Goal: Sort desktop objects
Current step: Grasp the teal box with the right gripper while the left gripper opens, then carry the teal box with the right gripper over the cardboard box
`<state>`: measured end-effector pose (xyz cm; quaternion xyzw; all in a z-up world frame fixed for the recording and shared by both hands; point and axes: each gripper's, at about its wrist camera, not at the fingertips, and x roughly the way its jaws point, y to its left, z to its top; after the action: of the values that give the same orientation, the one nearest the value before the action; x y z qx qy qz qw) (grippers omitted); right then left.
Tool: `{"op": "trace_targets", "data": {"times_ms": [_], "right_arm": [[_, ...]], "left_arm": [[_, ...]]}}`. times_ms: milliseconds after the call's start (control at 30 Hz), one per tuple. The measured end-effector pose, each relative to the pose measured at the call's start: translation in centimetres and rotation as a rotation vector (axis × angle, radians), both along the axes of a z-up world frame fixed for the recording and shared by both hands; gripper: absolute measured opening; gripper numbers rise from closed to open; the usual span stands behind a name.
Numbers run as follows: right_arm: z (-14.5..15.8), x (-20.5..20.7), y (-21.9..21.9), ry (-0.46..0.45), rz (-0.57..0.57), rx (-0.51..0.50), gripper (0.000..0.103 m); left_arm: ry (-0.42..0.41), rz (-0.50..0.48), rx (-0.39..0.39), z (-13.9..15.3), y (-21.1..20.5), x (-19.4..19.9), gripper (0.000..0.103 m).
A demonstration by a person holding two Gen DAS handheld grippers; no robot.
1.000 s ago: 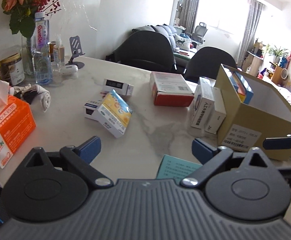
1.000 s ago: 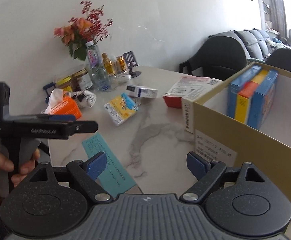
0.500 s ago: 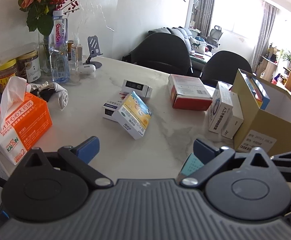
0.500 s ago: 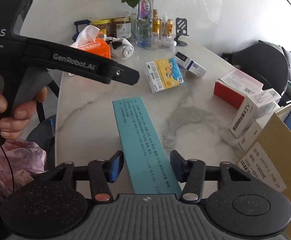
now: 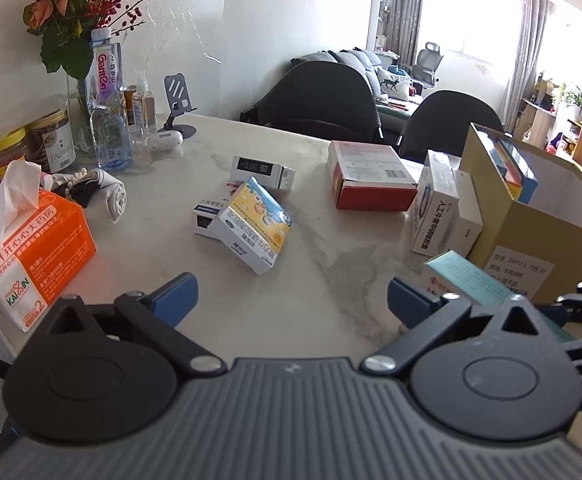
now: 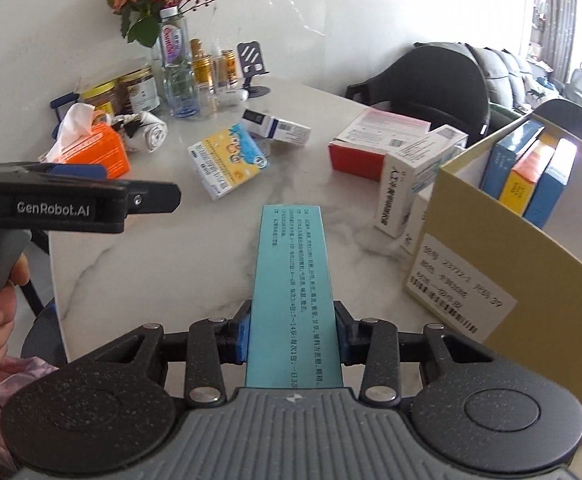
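Right wrist alone shows fingers (image 6: 242, 336) closing on teal box (image 6: 293, 292) (long)

The table (image 6: 163, 248) is smooth, shiny stone with grey lines. The teal box (image 6: 291, 280) is matt card. The big box (image 6: 531, 272) is plain brown card. The bottle (image 5: 107, 112) is clear plastic. A cloth (image 5: 111, 196) looks soft.
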<state>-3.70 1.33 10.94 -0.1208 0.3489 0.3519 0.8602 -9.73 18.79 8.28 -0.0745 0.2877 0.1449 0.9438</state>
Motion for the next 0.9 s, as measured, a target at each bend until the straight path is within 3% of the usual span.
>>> {"op": "trace_targets", "data": {"times_ms": [433,800,900], "right_arm": [[-0.5,-0.6,-0.8,-0.019,-0.038,-0.031,0.042],[0.2,1.8,0.1,0.073,0.005,-0.015,0.047],[0.1,2.2,0.3,0.088,-0.002,-0.018,0.042]], "left_arm": [[0.019,0.010,0.042,-0.3,-1.0,0.1,0.103],[0.015,0.010,0.032,-0.3,-0.8,-0.4,0.103],[0.013,0.016,0.032,-0.2,-0.6,-0.6,0.103]]}}
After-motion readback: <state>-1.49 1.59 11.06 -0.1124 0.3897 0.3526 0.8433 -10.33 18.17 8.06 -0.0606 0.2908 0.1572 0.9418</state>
